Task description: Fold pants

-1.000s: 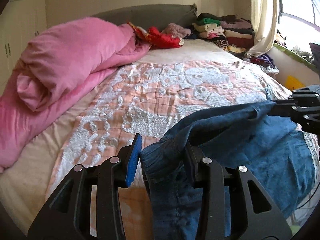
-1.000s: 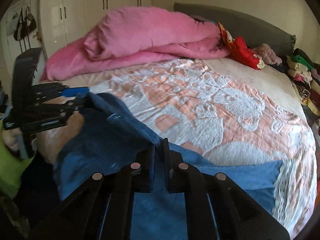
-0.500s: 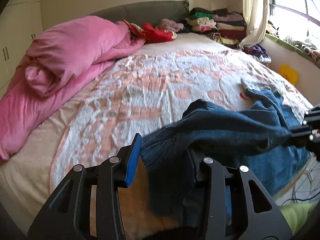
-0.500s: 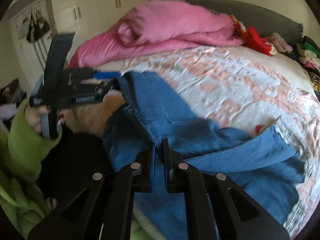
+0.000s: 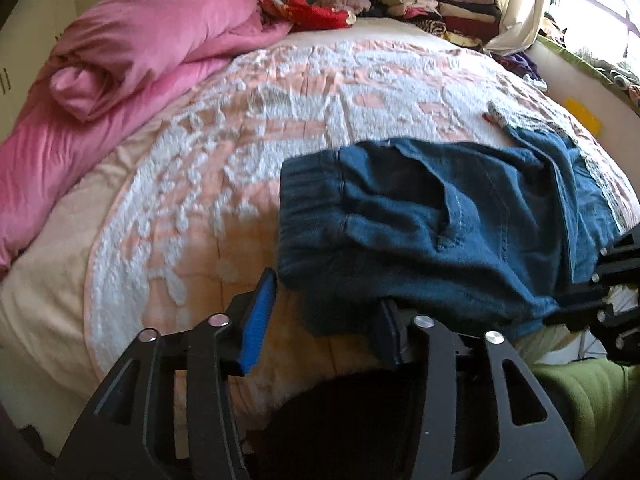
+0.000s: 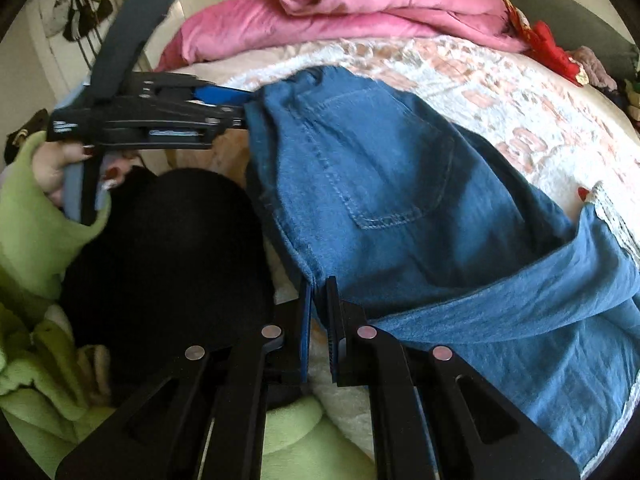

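The blue denim pants (image 6: 372, 184) hang between my two grippers at the near edge of the bed, back pocket showing. In the left wrist view the pants (image 5: 432, 224) drape over the right finger, elastic waistband toward me. My left gripper (image 5: 324, 316) is open, jaws wide apart, with the waistband lying over the right jaw only. In the right wrist view the left gripper (image 6: 236, 112) sits at the waistband corner. My right gripper (image 6: 319, 312) is shut on the pants' side edge. A pant leg (image 6: 520, 312) trails right over the bed edge.
A patterned pink and white bedspread (image 5: 288, 92) covers the bed. A rolled pink duvet (image 5: 132, 48) lies along its left side. Stacked clothes (image 5: 432, 4) sit at the head by the curtain. A person in a green sleeve (image 6: 36, 236) holds the left gripper.
Both grippers pulled back toward the bed's near edge and rose, dragging the pants with them. The waistband now stretches out between the grippers and the back pocket faces up.
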A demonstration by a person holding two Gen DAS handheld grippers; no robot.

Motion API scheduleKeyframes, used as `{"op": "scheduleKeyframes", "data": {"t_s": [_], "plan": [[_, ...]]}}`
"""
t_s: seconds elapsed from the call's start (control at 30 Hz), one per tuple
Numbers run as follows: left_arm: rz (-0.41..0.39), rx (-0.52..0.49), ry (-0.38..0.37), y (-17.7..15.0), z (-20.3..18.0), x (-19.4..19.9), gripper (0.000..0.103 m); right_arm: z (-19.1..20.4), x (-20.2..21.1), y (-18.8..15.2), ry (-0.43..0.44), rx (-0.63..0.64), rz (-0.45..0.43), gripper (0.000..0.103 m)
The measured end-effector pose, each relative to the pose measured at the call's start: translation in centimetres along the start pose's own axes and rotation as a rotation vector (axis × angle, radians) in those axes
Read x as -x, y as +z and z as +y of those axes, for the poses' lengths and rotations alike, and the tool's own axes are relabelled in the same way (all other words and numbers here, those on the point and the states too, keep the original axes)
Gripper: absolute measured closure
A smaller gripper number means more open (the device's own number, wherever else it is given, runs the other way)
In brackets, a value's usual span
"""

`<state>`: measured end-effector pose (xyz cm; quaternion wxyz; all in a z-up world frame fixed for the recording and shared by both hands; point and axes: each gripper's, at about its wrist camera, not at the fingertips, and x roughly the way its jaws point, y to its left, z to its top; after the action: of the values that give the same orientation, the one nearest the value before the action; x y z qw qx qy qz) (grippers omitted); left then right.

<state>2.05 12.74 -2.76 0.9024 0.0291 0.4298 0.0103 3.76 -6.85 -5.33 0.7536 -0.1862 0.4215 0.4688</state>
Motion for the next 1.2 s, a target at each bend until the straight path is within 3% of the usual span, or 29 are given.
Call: {"op": "scheduleKeyframes", "data": {"t_s": [0.07,0.3,0.43,0.57,0.63,0.73,0.87,0.97,1.07,1.2], "plan": [[0.004,-0.001,0.010,-0.5,0.1,0.3,0.050,-0.2,-0.4,-0.1,0.003,-0.010,0.010,0.097],[-0.030,0.084,-0.032,-2.0,1.2,3.5,0.049,0.1,-1.2,0.0,0.010,-0.004,0.023,0.096],[-0.071,0.069,-0.064,-0.1,0.0,4.5,0.049,0.6,-1.1,-0.3,0.017,0.015,0.026,0.096],[-0.050,-0.014,-0.107,2.2,-3.4,2.5,0.050,0.4,-1.1,-0.6,0.039,-0.002,0.036,0.090],[0.028,-0.055,-0.082,2.4,-4.9,-0.2,0.051,0.6,-0.9,-0.7,0.055,-0.002,0.035,0.084],[0.080,-0.067,-0.068,1.5,-5.5,-2.3,0.051,1.0,1.2,-0.8,0.044,0.030,-0.008,0.082],[0.072,-0.080,-0.059,0.6,-5.3,-2.3,0.051,-0.8,3.5,0.0,-0.003,-0.032,-0.101,0.073],[0.063,-0.076,-0.063,0.3,-5.2,-2.2,0.051,-2.4,3.3,0.7,-0.045,-0.091,-0.108,0.072],[0.056,-0.071,-0.064,0.2,-5.2,-2.1,0.051,-4.0,2.1,0.8,-0.047,-0.166,-0.080,0.072],[0.049,-0.066,-0.066,0.0,-5.3,-2.0,0.051,-5.2,-0.7,-0.2,-0.066,-0.240,0.038,0.070]]}}
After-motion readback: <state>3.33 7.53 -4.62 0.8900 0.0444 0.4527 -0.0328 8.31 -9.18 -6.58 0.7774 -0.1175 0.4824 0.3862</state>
